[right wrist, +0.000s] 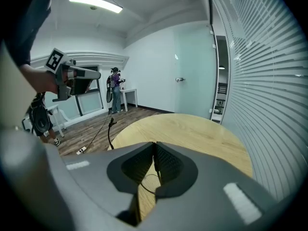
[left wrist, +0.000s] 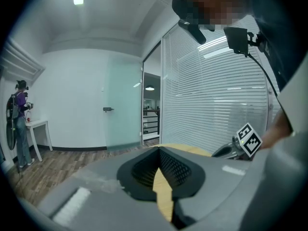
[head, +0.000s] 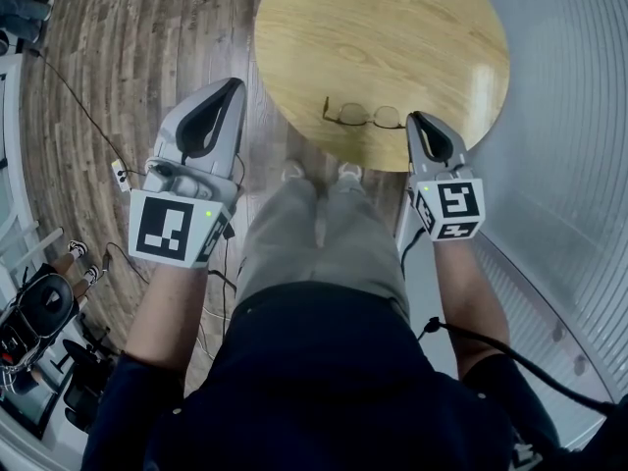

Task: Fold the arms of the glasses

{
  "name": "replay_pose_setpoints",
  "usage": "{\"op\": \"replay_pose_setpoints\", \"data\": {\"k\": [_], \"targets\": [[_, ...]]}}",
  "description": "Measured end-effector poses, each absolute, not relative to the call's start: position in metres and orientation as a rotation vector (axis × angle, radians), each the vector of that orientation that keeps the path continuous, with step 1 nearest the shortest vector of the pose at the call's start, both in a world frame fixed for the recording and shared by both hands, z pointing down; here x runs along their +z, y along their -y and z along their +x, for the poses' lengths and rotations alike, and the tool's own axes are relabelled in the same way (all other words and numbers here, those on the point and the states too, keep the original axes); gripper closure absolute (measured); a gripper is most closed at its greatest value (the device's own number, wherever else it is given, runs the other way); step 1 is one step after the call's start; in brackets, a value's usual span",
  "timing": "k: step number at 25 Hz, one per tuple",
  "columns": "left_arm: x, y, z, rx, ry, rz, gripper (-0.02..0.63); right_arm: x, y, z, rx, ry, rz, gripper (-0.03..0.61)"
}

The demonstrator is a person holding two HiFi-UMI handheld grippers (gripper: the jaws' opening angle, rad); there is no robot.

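Head view: thin, dark-rimmed glasses [head: 363, 116] lie near the front edge of the round pale-wood table [head: 392, 27]. The right gripper [head: 416, 118] is at their right end.

Left gripper view: the left gripper [left wrist: 159, 149] has its ribbed pads pressed together, with nothing between them.

Right gripper view: the pads are closed on the glasses' wire-thin arm.

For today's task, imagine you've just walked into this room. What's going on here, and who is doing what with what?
A person stands at a round wooden table with a gripper in each hand. A pair of glasses lies near the table's near edge, its arms not yet folded. The right gripper is at the glasses' right end, and its jaws look closed on the thin arm there. The left gripper is shut and empty, held off to the table's left over the floor.
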State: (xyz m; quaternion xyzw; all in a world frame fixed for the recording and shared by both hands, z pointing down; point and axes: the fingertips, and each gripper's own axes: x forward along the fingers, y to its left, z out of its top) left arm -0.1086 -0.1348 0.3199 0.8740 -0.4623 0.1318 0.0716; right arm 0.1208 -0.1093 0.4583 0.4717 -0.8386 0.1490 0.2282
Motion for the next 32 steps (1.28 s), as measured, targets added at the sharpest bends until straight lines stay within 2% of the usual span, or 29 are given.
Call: {"op": "replay_pose_setpoints", "data": {"k": [32], "targets": [[0.318,0.14,-0.149,0.427,1.348,2.666,0.611,0.482,0.102,0.062,0.285,2.266,1.195,0.551]]}}
